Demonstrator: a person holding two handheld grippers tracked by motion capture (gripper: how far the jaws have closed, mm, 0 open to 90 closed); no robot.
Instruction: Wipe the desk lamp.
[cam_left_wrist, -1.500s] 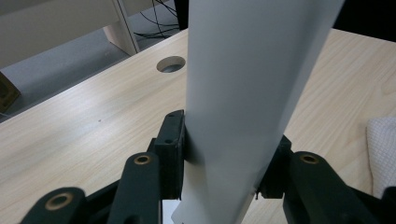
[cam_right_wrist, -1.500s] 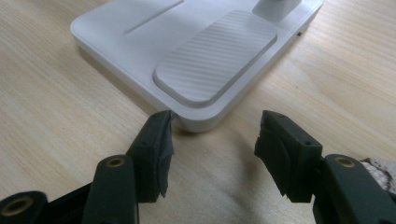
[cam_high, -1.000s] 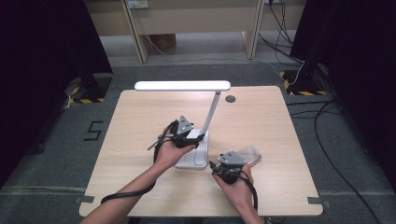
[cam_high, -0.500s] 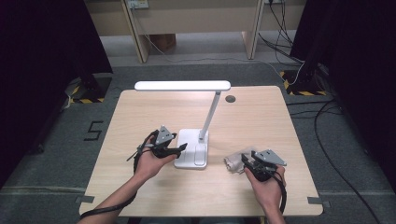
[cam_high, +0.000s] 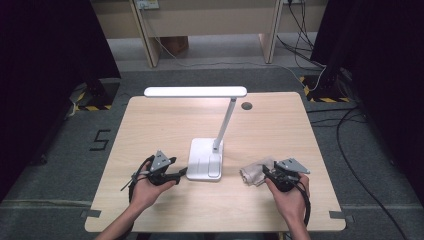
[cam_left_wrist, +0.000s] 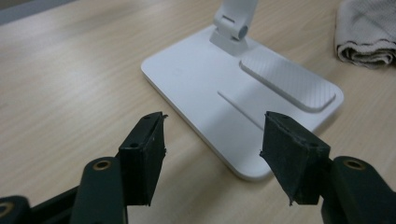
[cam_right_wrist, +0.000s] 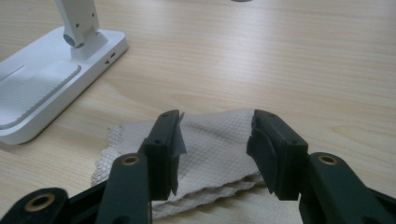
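Observation:
A white desk lamp stands mid-table, its base (cam_high: 205, 159) flat on the wood and its lit head bar (cam_high: 195, 92) above. My left gripper (cam_high: 182, 173) sits just left of the base, open. In the left gripper view, the left gripper (cam_left_wrist: 212, 140) frames the near corner of the base (cam_left_wrist: 224, 88) without touching it. A folded grey-white cloth (cam_high: 255, 171) lies right of the base. My right gripper (cam_high: 267, 172) points at it from the right. In the right gripper view, the right gripper (cam_right_wrist: 215, 119) has just been opening; the cloth (cam_right_wrist: 212, 154) lies between the jaws, unpinched.
A round cable hole (cam_high: 246, 105) is in the table near its far edge. The front table edge (cam_high: 210, 231) runs just below both hands. On the floor are a painted "5" (cam_high: 100, 140) at left and cables (cam_high: 350, 145) at right.
The left hand has moved from the lamp's stem to the left and toward the front edge. The right hand has swung from beside the base to the right of the cloth.

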